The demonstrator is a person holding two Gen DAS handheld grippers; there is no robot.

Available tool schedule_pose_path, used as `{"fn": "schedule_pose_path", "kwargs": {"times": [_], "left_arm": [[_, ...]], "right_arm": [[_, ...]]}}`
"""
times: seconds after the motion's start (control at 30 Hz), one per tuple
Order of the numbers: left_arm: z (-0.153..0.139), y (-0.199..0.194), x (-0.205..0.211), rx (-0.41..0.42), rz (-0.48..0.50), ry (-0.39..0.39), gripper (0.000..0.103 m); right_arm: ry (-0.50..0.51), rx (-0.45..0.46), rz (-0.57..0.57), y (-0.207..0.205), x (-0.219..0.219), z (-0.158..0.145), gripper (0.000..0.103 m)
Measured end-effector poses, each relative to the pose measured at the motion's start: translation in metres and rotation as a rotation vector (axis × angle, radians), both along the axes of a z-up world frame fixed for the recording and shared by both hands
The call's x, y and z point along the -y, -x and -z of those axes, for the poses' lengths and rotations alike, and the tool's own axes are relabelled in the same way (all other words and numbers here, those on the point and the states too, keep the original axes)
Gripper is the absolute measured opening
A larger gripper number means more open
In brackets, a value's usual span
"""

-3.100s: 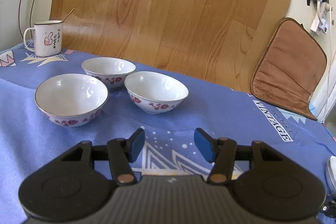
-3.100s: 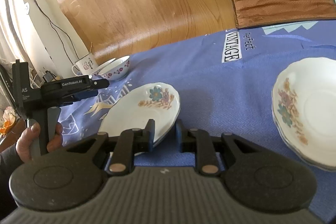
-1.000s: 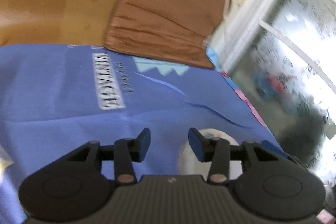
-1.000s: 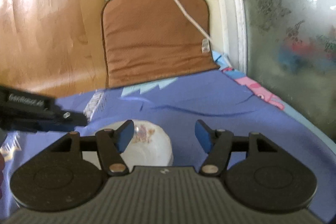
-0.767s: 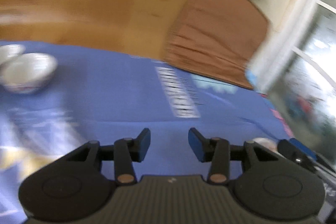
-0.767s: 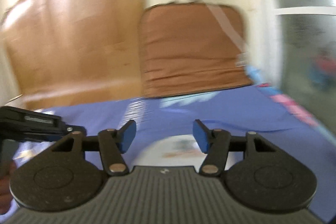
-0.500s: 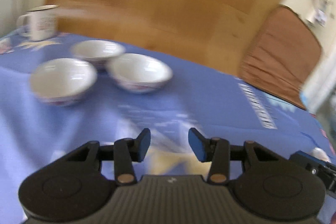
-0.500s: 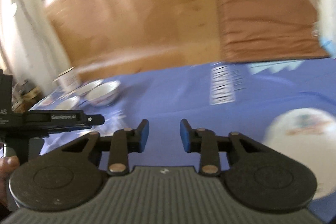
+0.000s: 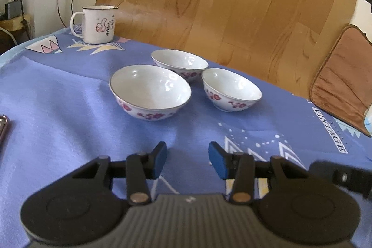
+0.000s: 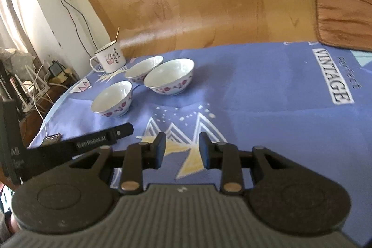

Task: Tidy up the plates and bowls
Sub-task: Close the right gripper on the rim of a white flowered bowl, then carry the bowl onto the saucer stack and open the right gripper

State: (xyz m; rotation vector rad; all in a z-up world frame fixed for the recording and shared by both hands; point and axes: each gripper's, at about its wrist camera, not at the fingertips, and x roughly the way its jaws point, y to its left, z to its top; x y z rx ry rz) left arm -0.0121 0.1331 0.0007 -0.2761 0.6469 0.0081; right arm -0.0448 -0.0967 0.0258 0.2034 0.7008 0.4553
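Note:
Three white bowls with red flowers stand close together on the blue tablecloth (image 9: pixel 58 108): a near one (image 9: pixel 150 90), one behind it (image 9: pixel 179 61) and one to the right (image 9: pixel 231 87). The right wrist view shows the same bowls (image 10: pixel 112 99), (image 10: pixel 144 66), (image 10: pixel 169 74) further off to the left. My left gripper (image 9: pixel 187 155) hovers over the cloth just short of the near bowl, open and empty. My right gripper (image 10: pixel 182 148) is narrowly open with nothing between its fingers, well right of the bowls. No plates are in view.
A white enamel mug (image 9: pixel 97 23) with a spoon stands behind the bowls at the table's far left corner. A wooden board and a brown cushion (image 9: pixel 341 85) lean along the back. A small metal thing (image 9: pixel 3 127) lies at the left edge. Cables and boxes (image 10: pixel 34 85) sit beyond the table's left side.
Both views swung left, from the plates by the window to the bowls. The right jaws narrowed from wide to a small gap. The left jaws kept their gap.

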Motion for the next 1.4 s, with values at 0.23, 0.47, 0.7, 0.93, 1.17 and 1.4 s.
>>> {"fn": "schedule_pose_path", "kwargs": {"times": [0.23, 0.47, 0.7, 0.93, 1.17, 1.4], "left_arm": [[0.006, 0.003, -0.003, 0.041, 0.004, 0.008, 0.045], [0.004, 0.01, -0.01, 0.094, -0.014, 0.047, 0.046], [0.0, 0.016, -0.005, 0.137, -0.007, 0.022, 0.048], [0.0, 0.016, -0.007, 0.144, -0.005, 0.027, 0.05], [0.0, 0.017, -0.007, 0.15, -0.011, 0.018, 0.051], [-0.001, 0.018, -0.008, 0.151, 0.013, 0.033, 0.053]], "right_arm": [[0.002, -0.018, -0.008, -0.033, -0.016, -0.013, 0.034], [0.037, -0.062, 0.042, -0.098, -0.043, -0.022, 0.036], [0.096, -0.122, 0.078, -0.137, -0.057, -0.006, 0.038], [0.172, -0.163, 0.05, -0.147, -0.071, 0.005, 0.01], [0.129, -0.152, 0.048, -0.123, -0.045, -0.013, 0.006], [0.118, -0.2, 0.053, -0.063, 0.031, -0.019, 0.006]]}}
